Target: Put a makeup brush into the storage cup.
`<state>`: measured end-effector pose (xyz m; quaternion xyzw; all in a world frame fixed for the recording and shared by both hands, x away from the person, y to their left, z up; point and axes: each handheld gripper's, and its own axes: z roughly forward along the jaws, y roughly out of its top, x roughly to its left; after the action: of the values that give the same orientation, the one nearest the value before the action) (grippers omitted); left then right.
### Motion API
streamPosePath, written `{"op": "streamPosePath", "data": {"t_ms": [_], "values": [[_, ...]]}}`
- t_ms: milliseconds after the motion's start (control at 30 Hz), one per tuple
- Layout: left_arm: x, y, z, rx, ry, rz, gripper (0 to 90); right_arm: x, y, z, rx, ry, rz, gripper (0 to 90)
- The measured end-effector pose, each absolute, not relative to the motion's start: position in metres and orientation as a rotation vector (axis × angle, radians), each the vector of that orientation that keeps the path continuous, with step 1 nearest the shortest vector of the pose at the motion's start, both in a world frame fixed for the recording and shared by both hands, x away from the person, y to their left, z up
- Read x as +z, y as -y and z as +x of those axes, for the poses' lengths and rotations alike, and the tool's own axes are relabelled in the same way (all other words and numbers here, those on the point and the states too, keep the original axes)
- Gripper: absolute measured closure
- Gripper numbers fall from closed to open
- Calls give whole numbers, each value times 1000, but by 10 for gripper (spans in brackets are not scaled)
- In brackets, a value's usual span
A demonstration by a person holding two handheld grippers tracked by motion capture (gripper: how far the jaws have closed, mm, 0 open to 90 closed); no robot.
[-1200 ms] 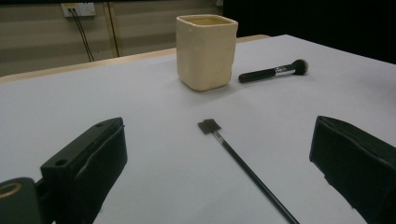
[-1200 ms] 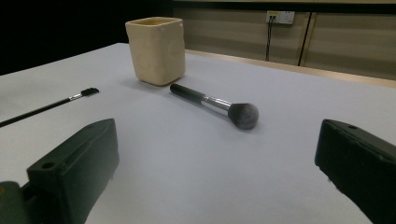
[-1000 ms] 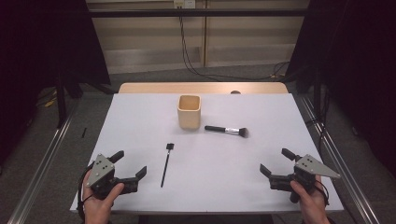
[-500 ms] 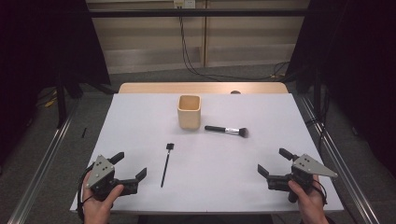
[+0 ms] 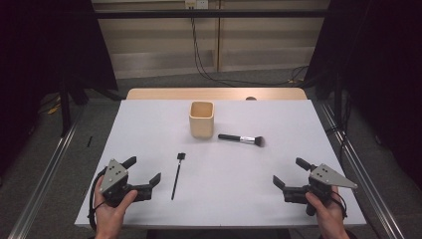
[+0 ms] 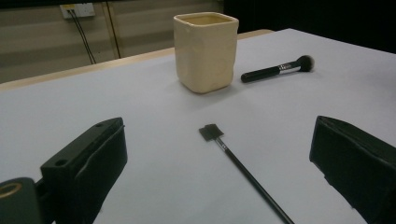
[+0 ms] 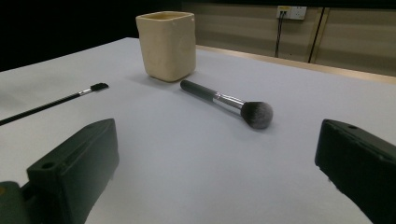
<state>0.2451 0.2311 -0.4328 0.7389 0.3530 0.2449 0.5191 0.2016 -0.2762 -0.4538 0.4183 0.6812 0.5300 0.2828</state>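
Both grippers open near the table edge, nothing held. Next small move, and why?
Probably ease the left gripper forward over the thin brush: it lies flat just ahead of those open jaws, apart from the cup. The right gripper is open too, with the powder brush farther off.

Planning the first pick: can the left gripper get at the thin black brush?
Probably yes: the left gripper is open, and bare white table lies between it and the thin black flat-tipped brush.

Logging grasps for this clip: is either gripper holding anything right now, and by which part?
Nothing is held. The left gripper and right gripper both have their jaws apart, and the thin brush and powder brush lie on the table.
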Motion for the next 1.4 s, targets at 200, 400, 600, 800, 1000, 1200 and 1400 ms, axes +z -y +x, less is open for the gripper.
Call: {"op": "streamPosePath", "data": {"t_ms": [200, 400, 600, 800, 1000, 1200, 1400], "values": [[-431, -224, 255, 588, -831, 1793, 41, -454, 276, 202, 1420, -1824, 1125, 0], [-423, -220, 265, 612, -829, 1777, 41, -454, 275, 202, 1422, -1822, 1124, 0], [-418, -217, 273, 612, -838, 1784, 30, -454, 276, 202, 1424, -1824, 1124, 0], [-407, -208, 282, 600, -810, 1784, 31, -454, 275, 202, 1421, -1830, 1128, 0], [-405, -201, 293, 565, -805, 1806, 31, -454, 276, 202, 1421, -1835, 1124, 0], [-404, -194, 298, 567, -810, 1838, 46, -455, 275, 202, 1425, -1833, 1129, 0], [-401, -188, 305, 517, -830, 1860, 46, -455, 275, 202, 1424, -1840, 1129, 0]]}}
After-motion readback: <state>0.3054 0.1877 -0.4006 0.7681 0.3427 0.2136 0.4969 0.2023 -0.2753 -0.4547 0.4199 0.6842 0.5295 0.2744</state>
